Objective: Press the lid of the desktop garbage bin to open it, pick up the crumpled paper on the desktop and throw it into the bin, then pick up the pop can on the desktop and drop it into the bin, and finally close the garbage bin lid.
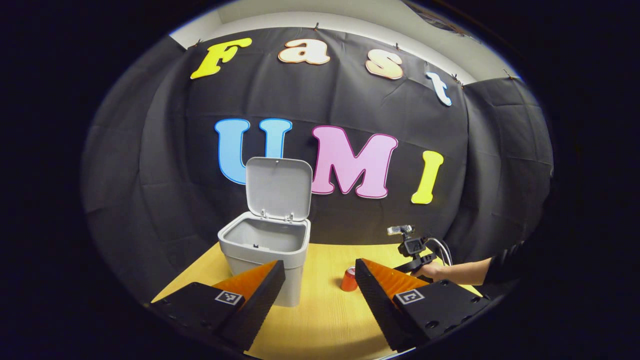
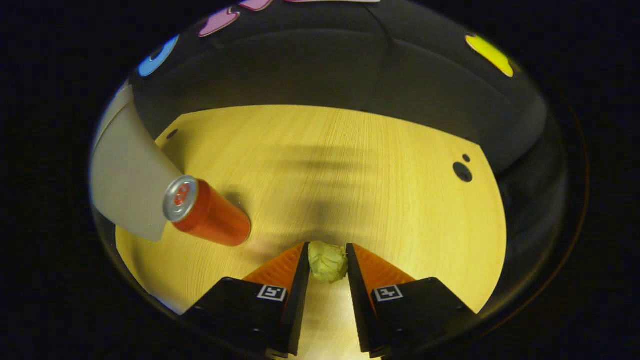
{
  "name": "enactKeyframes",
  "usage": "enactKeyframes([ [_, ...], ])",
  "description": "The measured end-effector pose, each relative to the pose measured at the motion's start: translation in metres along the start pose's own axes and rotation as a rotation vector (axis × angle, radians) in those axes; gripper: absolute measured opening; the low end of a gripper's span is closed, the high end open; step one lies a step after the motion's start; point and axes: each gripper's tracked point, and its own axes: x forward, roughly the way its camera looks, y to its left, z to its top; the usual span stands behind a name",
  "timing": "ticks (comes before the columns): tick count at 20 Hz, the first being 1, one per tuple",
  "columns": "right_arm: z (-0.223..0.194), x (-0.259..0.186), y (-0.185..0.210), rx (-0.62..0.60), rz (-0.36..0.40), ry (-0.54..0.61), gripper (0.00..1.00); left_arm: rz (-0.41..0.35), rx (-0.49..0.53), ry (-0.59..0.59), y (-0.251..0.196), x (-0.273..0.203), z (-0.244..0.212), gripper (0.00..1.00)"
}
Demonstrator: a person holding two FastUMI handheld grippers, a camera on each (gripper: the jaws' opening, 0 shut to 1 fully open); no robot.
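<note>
While gaping wide above the near edge of the wooden counter (image 1: 325, 310), the left hand-held gripper (image 1: 320, 267) holds nothing. Straight beyond its fingers, on the counter: grey garbage bin (image 1: 265, 250), lid (image 1: 278, 189) raised upright on its rear hinge, inside looking bare as far as visible. To the bin's right, partly hidden behind a finger: orange pop can (image 1: 348, 280), standing upright. Farther right, low over the counter: the right hand-held gripper (image 1: 412, 247), gripped by a hand (image 1: 430, 270) with a dark sleeve behind.

From the right gripper view: right hand-held gripper (image 2: 327, 257) narrowed around the pale yellow-green crumpled paper (image 2: 327, 261), both fingers pressing its sides, paper down at the counter (image 2: 350, 165) surface. Off to the left, well apart: pop can (image 2: 207, 210), silver top showing, just beside the garbage bin (image 2: 125, 180) wall.
</note>
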Motion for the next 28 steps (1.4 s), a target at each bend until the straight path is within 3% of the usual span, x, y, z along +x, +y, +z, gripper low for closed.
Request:
enactKeyframes([
  [5,0.047,-0.070,0.015,-0.068,0.025,-0.166,0.48,-0.023,0.009,0.024,0.000,0.001,-0.028,0.95],
  [9,0.107,-0.150,0.045,-0.107,0.107,-0.299,0.47,-0.036,0.021,0.030,0.004,-0.006,-0.039,0.95],
  [15,0.171,-0.229,0.158,-0.258,0.269,-0.464,0.47,0.009,0.055,0.026,0.034,-0.021,-0.040,0.95],
  [21,0.193,-0.232,0.291,-0.373,0.410,-0.470,0.48,0.088,0.053,0.027,0.072,-0.043,-0.046,0.95],
  [27,0.183,-0.202,0.362,-0.434,0.460,-0.402,0.48,0.209,0.022,0.024,0.118,-0.066,-0.049,0.95],
  [28,0.181,-0.197,0.367,-0.431,0.456,-0.395,0.35,0.227,0.008,0.031,0.124,-0.069,-0.052,0.95],
])
